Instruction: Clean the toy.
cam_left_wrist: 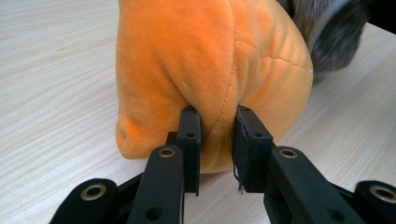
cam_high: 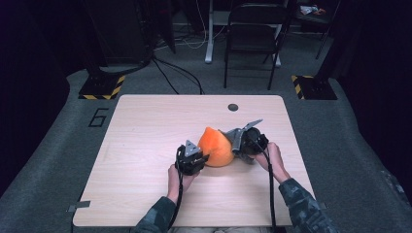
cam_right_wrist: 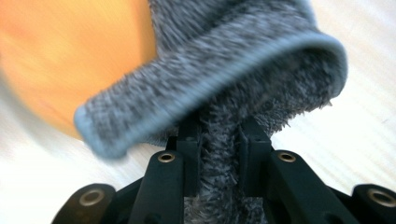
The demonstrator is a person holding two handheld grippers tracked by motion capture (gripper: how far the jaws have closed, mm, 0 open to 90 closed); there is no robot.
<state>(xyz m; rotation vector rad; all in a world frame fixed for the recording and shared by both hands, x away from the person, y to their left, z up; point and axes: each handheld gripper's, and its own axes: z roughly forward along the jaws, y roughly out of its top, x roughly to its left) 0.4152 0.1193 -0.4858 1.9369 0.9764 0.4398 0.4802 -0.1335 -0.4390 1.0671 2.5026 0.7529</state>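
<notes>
Pale wood table (cam_high: 145, 145) carries an orange plush toy (cam_high: 216, 147) near its middle, with a grey fuzzy cloth (cam_high: 236, 138) touching the toy's right side. Left gripper (cam_left_wrist: 217, 140) has its jaws clamped on a fold of the orange plush. Right gripper (cam_right_wrist: 219, 140) pinches a strip of the grey cloth between its jaws.

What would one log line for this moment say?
left gripper: shut on orange plush | right gripper: shut on grey cloth | both on table

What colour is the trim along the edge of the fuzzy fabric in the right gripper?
Light blue-grey trim on mottled dark-grey fuzzy fabric; clearest in the right gripper view.
</notes>
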